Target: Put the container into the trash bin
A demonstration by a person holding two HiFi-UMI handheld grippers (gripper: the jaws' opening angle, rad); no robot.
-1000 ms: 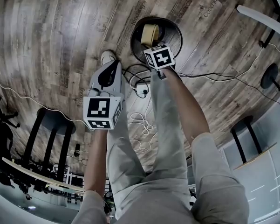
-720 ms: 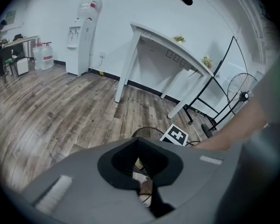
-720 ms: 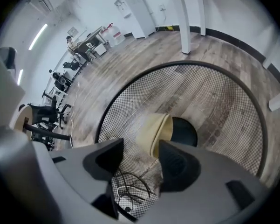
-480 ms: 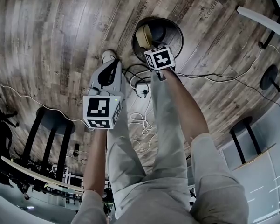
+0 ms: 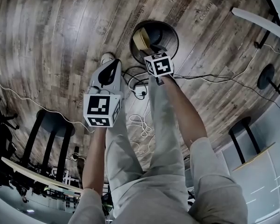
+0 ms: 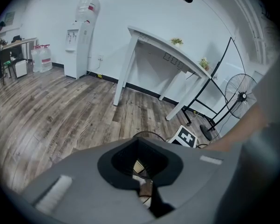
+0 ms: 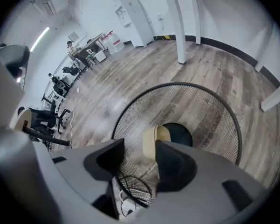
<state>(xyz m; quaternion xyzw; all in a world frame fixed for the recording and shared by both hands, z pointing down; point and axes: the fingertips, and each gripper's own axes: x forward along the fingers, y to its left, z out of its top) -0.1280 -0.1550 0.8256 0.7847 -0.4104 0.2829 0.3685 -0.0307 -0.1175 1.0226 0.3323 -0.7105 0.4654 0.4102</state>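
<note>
Wood-plank flooring (image 5: 60, 31) fills my feed; the tan, rounded container (image 7: 153, 139) lies inside the round black mesh trash bin (image 7: 233, 125), straight beneath my right gripper (image 7: 140, 146) and apart from it; that hand points steeply down over the bin's near rim; its jaws stand wide, gripping nothing; my left gripper (image 6: 139, 141) slants down alongside, over bare floor, jaws together and empty.

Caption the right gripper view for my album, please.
Open right gripper above a mesh trash bin, the tan container lying inside it.
</note>
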